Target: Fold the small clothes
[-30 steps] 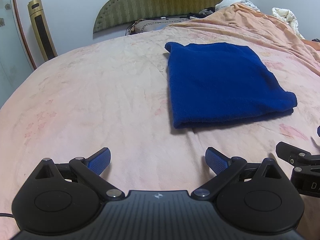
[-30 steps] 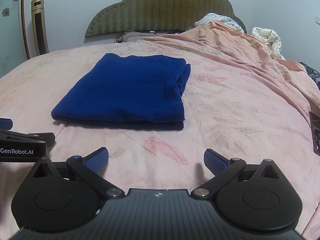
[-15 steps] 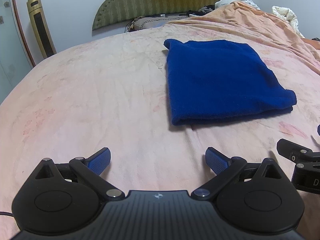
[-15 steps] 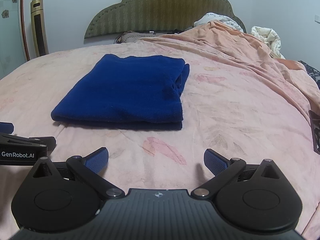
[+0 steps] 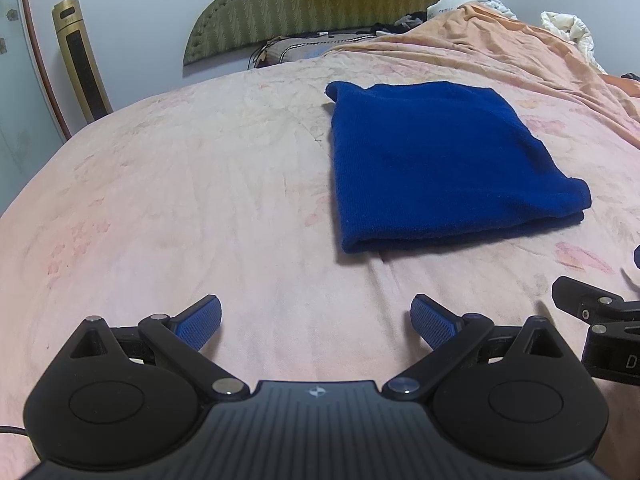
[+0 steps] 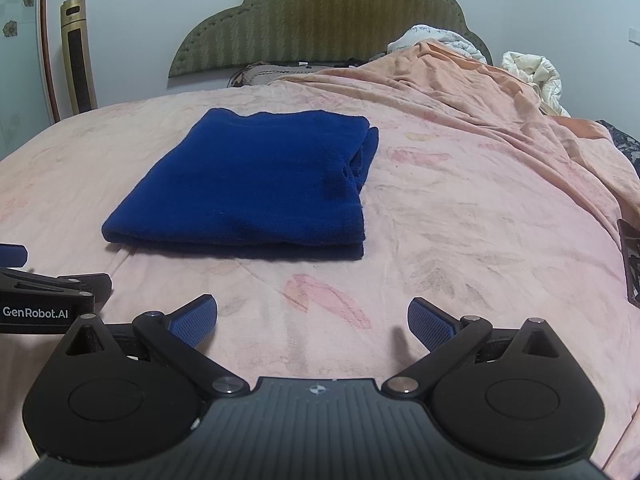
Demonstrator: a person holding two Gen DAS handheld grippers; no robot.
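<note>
Item: blue garment [image 5: 440,160], folded flat mid-bed on pink sheet [image 5: 180,200]; left gripper [image 5: 316,322] and right gripper [image 6: 312,322], both spread and empty, have drawn slightly back, suggesting folding is complete.

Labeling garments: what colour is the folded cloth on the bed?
Solid dark blue folded cloth, no pattern; clearest in the right wrist view.

White lettering "GenRobot.AI" runs along the black body of the left gripper [image 6: 48,300] at the right wrist view's left edge; a lone "D" shows on the right gripper [image 5: 612,360] at the left wrist view's right edge
</note>
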